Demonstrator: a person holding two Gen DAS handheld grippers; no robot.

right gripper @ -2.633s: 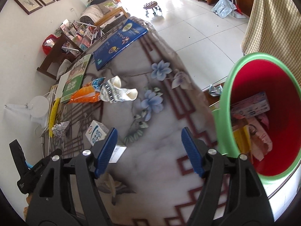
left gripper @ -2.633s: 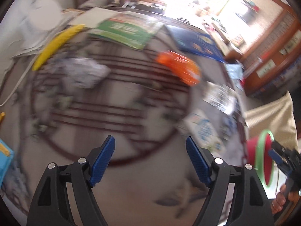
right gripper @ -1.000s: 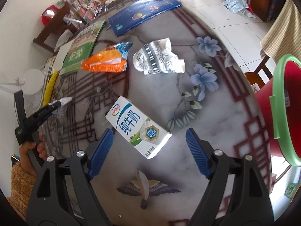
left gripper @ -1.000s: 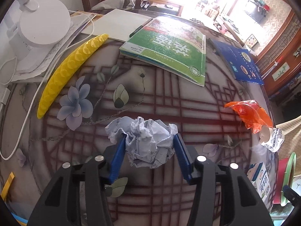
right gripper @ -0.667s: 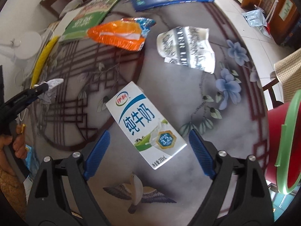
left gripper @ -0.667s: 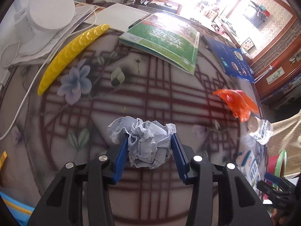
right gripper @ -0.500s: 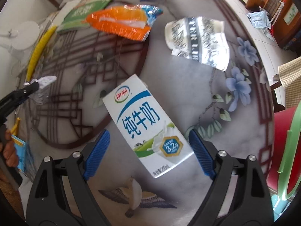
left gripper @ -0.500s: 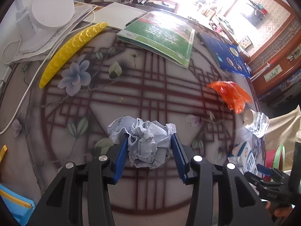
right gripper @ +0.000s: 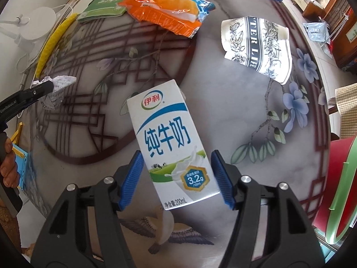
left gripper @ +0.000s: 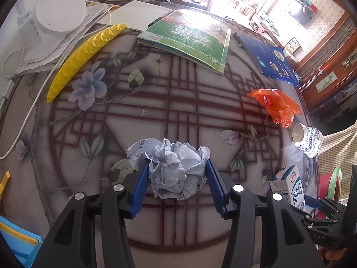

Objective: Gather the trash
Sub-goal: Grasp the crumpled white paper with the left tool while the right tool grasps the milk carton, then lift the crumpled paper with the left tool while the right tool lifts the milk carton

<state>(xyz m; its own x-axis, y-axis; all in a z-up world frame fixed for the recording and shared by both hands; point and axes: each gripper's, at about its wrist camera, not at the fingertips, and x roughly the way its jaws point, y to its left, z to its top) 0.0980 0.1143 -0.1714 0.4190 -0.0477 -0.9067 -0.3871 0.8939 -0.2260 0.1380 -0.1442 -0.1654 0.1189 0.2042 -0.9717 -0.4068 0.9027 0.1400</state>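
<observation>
A crumpled paper ball (left gripper: 174, 169) hangs just above the patterned table (left gripper: 178, 102), between the blue pads of my left gripper (left gripper: 177, 163). Both pads touch it while the jaws are opening slightly. A white milk carton (right gripper: 169, 138) lies flat on the table, and my right gripper (right gripper: 176, 154) points down over its lower half. The jaws are closing, with a thin gap on each side of the carton. An orange wrapper (right gripper: 162, 11) and a crushed paper cup (right gripper: 258, 44) lie beyond it. The red bin with a green rim (right gripper: 341, 196) stands off the table's right edge.
A green book (left gripper: 187, 35), a blue book (left gripper: 272, 60), a yellow curved strip (left gripper: 82, 53) and a white lamp base (left gripper: 60, 11) with its cable line the far side. A blue item (left gripper: 15, 243) lies near left. A checked cloth (right gripper: 348, 109) hangs by the bin.
My left gripper shut on the paper ball and carried it toward the carton's side. My right gripper came down over the milk carton, rolled, and its jaws narrowed around it.
</observation>
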